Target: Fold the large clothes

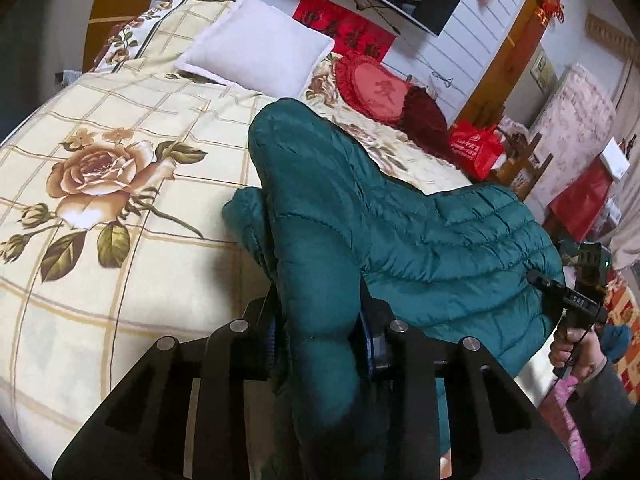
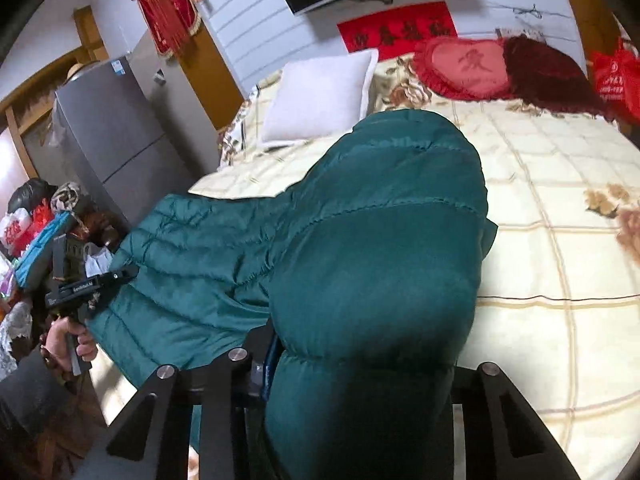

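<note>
Both tools clamped puffy teal down jacket on bed: left tool, right tool. Light, soft, slick; hem corners judged best hold.

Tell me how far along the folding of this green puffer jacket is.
Early stage. Done: both grips look taken, with the left claw and right claw each clamped on a bunched part of the green puffer jacket. In hand: its gripped ends are raised off the floral bedspread, the middle sagging between them. Left: no neat fold shows yet, so spreading it flat and every fold remain.
</note>
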The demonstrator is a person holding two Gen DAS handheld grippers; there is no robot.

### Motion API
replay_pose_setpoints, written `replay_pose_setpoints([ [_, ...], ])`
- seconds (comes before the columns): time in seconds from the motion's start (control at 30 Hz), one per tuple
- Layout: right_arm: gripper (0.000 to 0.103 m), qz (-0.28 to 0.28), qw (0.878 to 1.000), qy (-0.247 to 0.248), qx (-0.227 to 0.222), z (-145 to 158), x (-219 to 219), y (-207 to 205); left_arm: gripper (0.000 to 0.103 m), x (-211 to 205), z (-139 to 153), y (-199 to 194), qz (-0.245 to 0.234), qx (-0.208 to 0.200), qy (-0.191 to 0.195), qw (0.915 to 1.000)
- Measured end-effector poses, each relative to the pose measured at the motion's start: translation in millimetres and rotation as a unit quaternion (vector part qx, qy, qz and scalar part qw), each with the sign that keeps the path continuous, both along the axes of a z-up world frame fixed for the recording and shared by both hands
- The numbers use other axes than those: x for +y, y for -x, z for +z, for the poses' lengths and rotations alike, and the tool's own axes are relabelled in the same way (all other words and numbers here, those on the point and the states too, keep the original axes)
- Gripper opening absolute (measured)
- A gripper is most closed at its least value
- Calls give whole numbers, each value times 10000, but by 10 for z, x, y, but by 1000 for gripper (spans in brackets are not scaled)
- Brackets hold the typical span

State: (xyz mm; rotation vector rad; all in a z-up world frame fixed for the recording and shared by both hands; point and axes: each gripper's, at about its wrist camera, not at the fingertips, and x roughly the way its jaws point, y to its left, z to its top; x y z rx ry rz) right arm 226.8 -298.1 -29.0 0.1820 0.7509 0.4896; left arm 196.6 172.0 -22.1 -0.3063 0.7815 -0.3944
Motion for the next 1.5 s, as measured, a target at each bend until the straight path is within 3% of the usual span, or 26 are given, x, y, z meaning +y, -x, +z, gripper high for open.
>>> replay_pose_setpoints([
  [0.23, 37, 216, 9990, 261, -286, 554, 22, 525, 30, 25, 344, 536, -167, -223, 267, 9993],
  [0.3, 37, 241, 9988, 271, -320, 613, 55, 604, 30, -31, 342, 656, -207, -294, 175, 9992],
  [0.4, 37, 269, 9988, 292, -300, 511, -9, 730, 30, -83, 189, 650, -172, -191, 129, 9996],
  [0.5, 37, 181, 9996, 213, -34, 174, -60, 649, 32, -145, -117, 550, -17, 103, -51, 9999],
  [0.6, 44, 1, 9995, 148, 279, -170, -103, 608, 49, -137, -345, 491, 266, 360, -106, 9989],
  [0.67, 63, -282, 9982, -174, 501, -334, -223, 599, 65, -120, -376, 515, 436, 400, -135, 9982],
  [0.73, 75, -553, 9935, -529, 847, -415, -330, 592, 74, -99, -381, 526, 463, 499, -74, 9977],
  [0.83, 77, -812, 9855, -787, 1267, -422, -468, 628, 78, -13, -346, 559, 467, 645, 0, 9968],
  [0.9, 77, -981, 9850, -820, 1162, -279, -534, 702, 80, 73, -263, 619, 550, 600, -58, 9967],
  [1.0, 77, -1241, 9861, -630, 910, 52, -644, 940, 92, 155, -10, 817, 889, 458, -630, 9930],
  [1.03, 77, -1361, 9869, -352, 796, 222, -640, 1068, 103, 121, 111, 946, 1054, 361, -1048, 9882],
  [1.17, 77, -1467, 9859, 610, 524, 688, -355, 1565, 103, -194, 388, 1425, 1159, -87, -2103, 9707],
  [1.33, 77, -1174, 9811, 1537, 95, 929, 170, 2296, 103, -707, 518, 2102, 1177, -342, -2708, 9548],
  [1.4, 77, -1123, 9798, 1653, -55, 953, 328, 2538, 103, -816, 544, 2269, 1100, -403, -2699, 9557],
  [1.5, 77, -1023, 9826, 1544, -149, 983, 477, 2801, 103, -905, 586, 2520, 1203, -249, -2388, 9633],
])
